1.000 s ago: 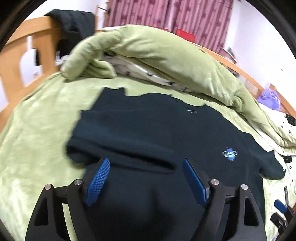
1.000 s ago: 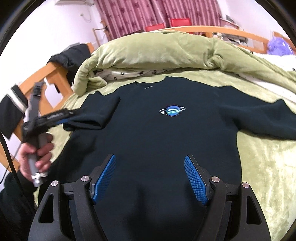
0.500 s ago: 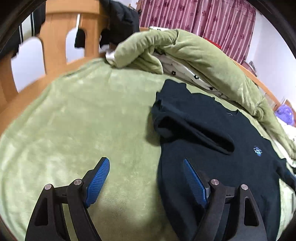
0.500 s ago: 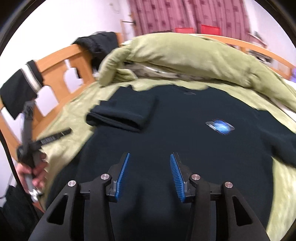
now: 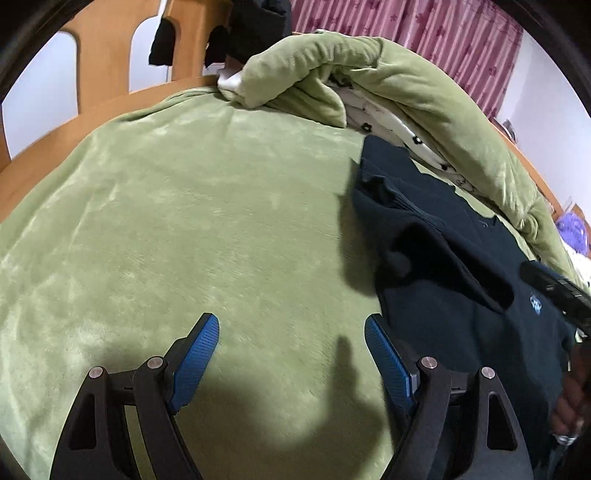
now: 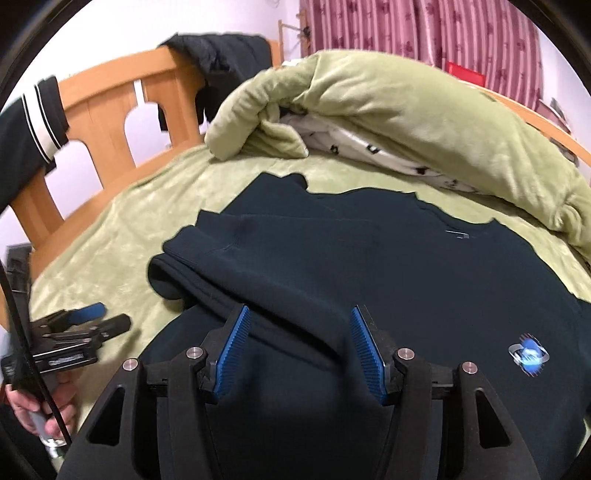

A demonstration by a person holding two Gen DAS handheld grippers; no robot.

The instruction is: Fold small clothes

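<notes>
A dark navy sweater (image 6: pixel 388 266) with a small blue planet logo (image 6: pixel 529 355) lies flat on the green blanket (image 6: pixel 122 236). Its left sleeve (image 6: pixel 236 258) is folded in over the chest. My right gripper (image 6: pixel 299 314) hovers over the sweater just below that folded sleeve. Its jaws are opening, and the blue pads do not press on the cloth. In the left wrist view my left gripper (image 5: pixel 291 325) stands open over bare blanket (image 5: pixel 184 221), left of the sweater (image 5: pixel 461 288). Nothing is between its fingers. The left gripper (image 6: pixel 110 315) also shows at the right wrist view's left edge.
A bunched green duvet (image 6: pixel 406 96) with white patterned lining lies along the far side of the bed. A wooden bed frame (image 6: pixel 107 107) with dark clothes (image 6: pixel 221 51) hung on it stands at the left. Pink curtains (image 6: pixel 424 33) hang behind. A hand (image 6: pixel 40 406) holds the left gripper's handle.
My left gripper has moved left off the sweater to bare blanket. My right gripper has moved left across the sweater toward the folded sleeve; its jaws narrowed, then widened a little.
</notes>
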